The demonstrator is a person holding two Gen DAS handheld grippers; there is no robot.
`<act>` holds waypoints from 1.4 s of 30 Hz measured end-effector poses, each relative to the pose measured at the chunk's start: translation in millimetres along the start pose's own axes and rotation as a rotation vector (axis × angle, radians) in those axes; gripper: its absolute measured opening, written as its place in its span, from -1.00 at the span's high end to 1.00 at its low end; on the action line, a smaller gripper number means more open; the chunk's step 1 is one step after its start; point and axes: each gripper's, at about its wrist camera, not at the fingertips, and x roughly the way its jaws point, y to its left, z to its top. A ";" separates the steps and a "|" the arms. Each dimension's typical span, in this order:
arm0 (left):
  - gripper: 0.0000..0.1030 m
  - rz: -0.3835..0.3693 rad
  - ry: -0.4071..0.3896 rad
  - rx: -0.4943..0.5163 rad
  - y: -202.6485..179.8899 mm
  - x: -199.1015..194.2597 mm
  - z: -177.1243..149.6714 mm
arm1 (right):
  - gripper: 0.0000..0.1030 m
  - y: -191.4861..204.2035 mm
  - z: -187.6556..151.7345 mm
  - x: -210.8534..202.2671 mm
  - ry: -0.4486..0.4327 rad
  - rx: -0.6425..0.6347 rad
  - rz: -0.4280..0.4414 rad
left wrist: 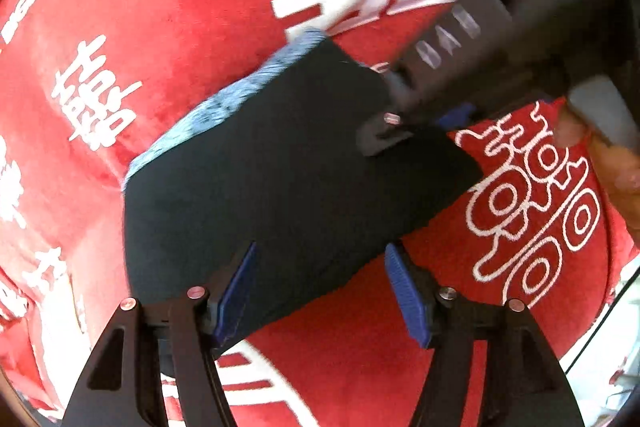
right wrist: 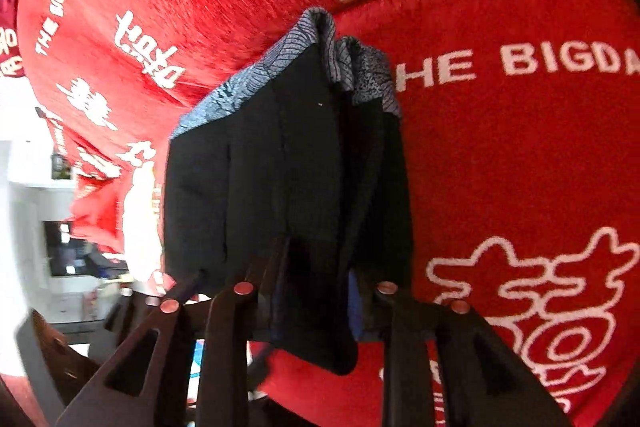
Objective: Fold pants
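The dark pants (left wrist: pixel 260 167) lie folded into a compact bundle on a red blanket (left wrist: pixel 160 7), with a blue-grey patterned band (left wrist: pixel 224 99) along their far edge. My left gripper (left wrist: pixel 320 291) stands open just above the near end, its blue pads wide apart and not pressing the cloth. My right gripper (left wrist: pixel 416 127) reaches in from the upper right to the bundle's far corner. In the right wrist view the pants (right wrist: pixel 288 155) fill the gap between the right gripper's (right wrist: pixel 320 287) fingers. One blue pad (right wrist: pixel 354 303) shows bare beside the cloth, so the jaws look open around it.
The red blanket (right wrist: pixel 500 167) carries white characters and lettering and covers the whole work surface. Its edge drops off at the left of the right wrist view, where a white room with furniture (right wrist: pixel 60 207) shows. A person's hand (left wrist: pixel 616 171) holds the right gripper's handle.
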 end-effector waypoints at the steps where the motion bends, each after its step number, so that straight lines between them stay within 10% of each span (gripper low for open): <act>1: -0.28 0.008 -0.003 -0.011 7.2 -2.5 -1.0 | 0.22 3.8 -1.7 -0.5 -0.005 -0.010 -0.046; 10: -0.28 0.078 -0.007 -0.182 101.3 -1.2 0.3 | -0.18 11.7 -16.0 -7.5 -0.071 0.058 -0.306; 14: -0.28 0.089 -0.001 -0.295 159.4 22.2 17.8 | 0.23 37.1 -12.6 -24.5 -0.184 0.008 -0.389; 21: -0.28 0.024 0.103 -0.505 223.7 88.8 34.2 | 0.27 66.3 20.7 -17.9 -0.196 -0.059 -0.344; 31: -0.69 0.001 0.131 -0.592 231.0 125.9 11.8 | 0.27 42.9 12.0 24.1 -0.129 -0.057 -0.339; 42: -0.68 -0.031 0.149 -0.571 231.2 80.8 -16.8 | 0.17 46.4 -17.3 8.7 -0.129 -0.028 -0.426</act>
